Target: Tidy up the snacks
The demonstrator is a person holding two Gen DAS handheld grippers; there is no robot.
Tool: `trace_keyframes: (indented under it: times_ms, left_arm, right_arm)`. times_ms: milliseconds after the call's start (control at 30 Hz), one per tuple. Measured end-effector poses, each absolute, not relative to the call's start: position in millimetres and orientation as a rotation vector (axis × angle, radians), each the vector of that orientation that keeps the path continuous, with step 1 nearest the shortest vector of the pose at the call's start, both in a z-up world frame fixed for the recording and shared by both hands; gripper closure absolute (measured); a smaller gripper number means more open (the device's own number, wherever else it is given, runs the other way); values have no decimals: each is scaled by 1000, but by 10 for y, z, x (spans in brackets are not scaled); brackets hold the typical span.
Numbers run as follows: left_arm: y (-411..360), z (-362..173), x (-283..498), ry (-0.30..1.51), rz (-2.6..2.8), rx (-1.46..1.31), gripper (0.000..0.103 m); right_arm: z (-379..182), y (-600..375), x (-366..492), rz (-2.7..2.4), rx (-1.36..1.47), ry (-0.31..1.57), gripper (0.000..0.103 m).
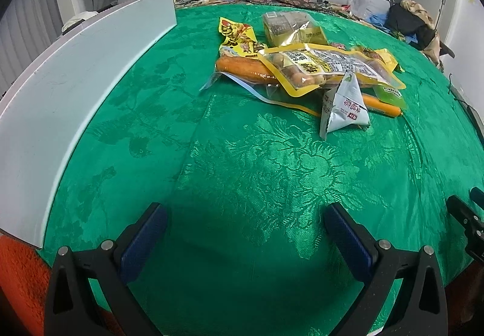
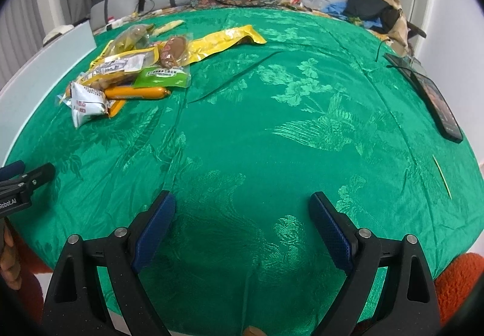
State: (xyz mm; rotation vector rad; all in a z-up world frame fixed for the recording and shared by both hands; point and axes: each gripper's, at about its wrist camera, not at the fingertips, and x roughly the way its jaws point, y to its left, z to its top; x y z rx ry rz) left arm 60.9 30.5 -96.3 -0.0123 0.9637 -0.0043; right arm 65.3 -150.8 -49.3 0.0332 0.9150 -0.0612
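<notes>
We can't read the snack packet [image 1: 332, 63] print; long sausage [image 1: 245, 67] half buried; phone [image 2: 435, 100] screen blurred.

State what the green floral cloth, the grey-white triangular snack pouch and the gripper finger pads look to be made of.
Green floral cloth: woven fabric with a satin sheen, seemingly damask; raised flower pattern catches light.
Grey-white triangular snack pouch: thin printed plastic or foil film, probably; creased, crimped edges.
Left gripper and right gripper finger pads: blue, textured, likely rubber on black hard plastic fingers.
</notes>
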Motion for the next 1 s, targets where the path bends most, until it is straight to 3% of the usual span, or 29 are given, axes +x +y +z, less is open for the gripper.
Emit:
trace_keyframes:
  times_ms: [1000]
  left_arm:
    - [285,-967,618,977,-15,-4,0]
  right_arm:
    - [-491,-1509,654,-61,33,916,10]
